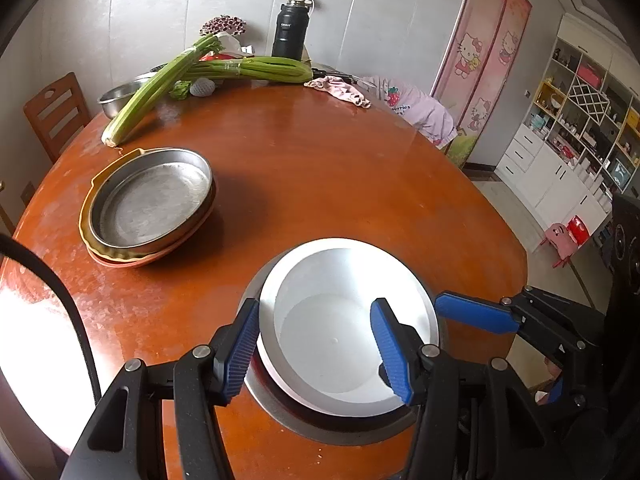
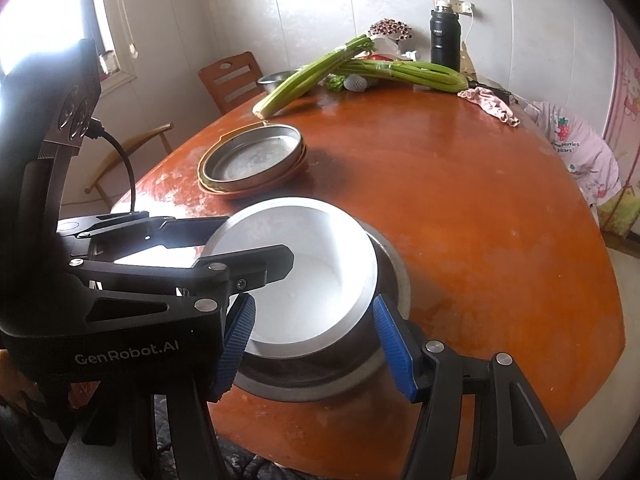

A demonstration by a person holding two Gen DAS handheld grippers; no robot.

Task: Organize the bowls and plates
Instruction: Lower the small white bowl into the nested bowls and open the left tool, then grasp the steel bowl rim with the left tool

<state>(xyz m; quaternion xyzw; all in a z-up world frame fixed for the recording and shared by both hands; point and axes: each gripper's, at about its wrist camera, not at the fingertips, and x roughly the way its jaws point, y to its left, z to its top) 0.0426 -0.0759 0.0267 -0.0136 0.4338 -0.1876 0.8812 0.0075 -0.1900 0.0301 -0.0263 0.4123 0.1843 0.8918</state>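
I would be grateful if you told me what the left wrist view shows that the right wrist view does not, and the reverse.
Only the left wrist view shows the shelving unit, the white drawers and the small pink stool on the floor.

Only the right wrist view shows the window, the left gripper's body with its cable, and a second wooden chair below the window.

Both show the white bowl nested in a steel bowl, the stacked plates, celery, the black flask and the round table.

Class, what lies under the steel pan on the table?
Under the steel pan sit a yellow dish and an orange plate; only their rims show, middles covered.
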